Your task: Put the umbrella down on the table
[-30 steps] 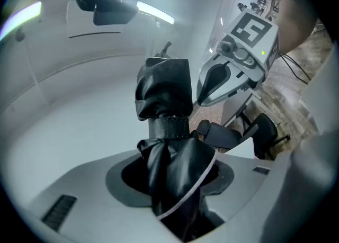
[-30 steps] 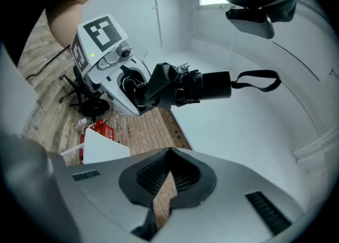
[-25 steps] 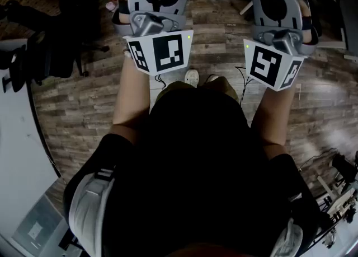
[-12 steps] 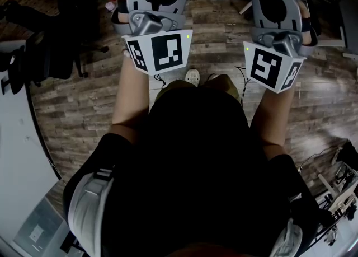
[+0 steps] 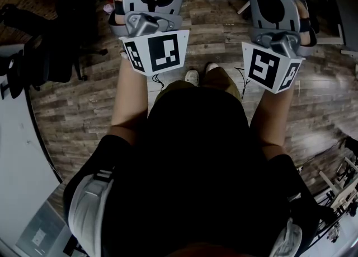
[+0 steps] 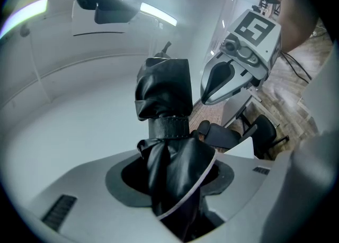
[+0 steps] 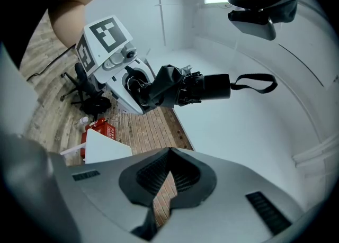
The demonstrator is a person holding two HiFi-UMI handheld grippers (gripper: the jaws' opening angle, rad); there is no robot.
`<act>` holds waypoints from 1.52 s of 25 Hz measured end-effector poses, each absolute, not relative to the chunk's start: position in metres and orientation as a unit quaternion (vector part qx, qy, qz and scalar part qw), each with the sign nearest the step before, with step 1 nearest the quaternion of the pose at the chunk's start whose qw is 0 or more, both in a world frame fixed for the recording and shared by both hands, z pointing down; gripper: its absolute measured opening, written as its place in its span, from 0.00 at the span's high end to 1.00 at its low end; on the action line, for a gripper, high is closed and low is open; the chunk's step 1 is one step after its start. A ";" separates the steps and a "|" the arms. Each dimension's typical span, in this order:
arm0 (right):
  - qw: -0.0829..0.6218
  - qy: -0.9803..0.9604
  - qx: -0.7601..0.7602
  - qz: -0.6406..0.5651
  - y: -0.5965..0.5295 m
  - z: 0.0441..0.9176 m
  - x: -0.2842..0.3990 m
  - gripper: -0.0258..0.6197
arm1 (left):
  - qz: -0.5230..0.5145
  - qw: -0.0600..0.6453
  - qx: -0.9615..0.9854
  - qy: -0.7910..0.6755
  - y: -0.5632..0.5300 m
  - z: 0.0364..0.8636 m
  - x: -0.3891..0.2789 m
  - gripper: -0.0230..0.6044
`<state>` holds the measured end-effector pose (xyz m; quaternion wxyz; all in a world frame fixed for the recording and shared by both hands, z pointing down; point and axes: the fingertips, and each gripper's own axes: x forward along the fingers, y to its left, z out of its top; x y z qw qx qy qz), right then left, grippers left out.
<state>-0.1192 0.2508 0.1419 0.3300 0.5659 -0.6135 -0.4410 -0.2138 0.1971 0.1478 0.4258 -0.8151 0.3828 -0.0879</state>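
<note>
Umbrella (image 6: 164,93) sticks straight out of left tool (image 6: 170,176), handle foremost.

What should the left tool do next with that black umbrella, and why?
Probably lower the left tool toward the white table. It is clamped on the folded umbrella, which appears to hang in the air over the table rather than rest on it.

left gripper view: umbrella (image 6: 164,93) stuck between the left gripper (image 6: 172,181) jaws, dead centre, table (image 6: 58,131) behind and left of it | right gripper view: right gripper (image 7: 168,181) bottom middle, umbrella crosswise ahead, table on the right, floor (image 7: 143,125) on the left | head view: shoes (image 5: 200,74) between both grippers, office chair (image 5: 45,54) at left edge
</note>
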 end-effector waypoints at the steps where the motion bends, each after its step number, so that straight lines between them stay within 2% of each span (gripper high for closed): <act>1: 0.330 -0.613 0.566 -0.441 0.251 0.142 -0.118 0.92 | -0.088 0.425 -0.815 0.383 0.197 0.148 -0.214 0.63; 23: 0.335 -0.601 0.576 -0.442 0.198 0.153 -0.091 0.91 | -0.107 0.437 -0.811 0.373 0.144 0.158 -0.188 0.63; 38: 0.328 -0.619 0.551 -0.454 0.102 0.149 -0.056 0.91 | -0.115 0.427 -0.804 0.398 0.056 0.157 -0.152 0.63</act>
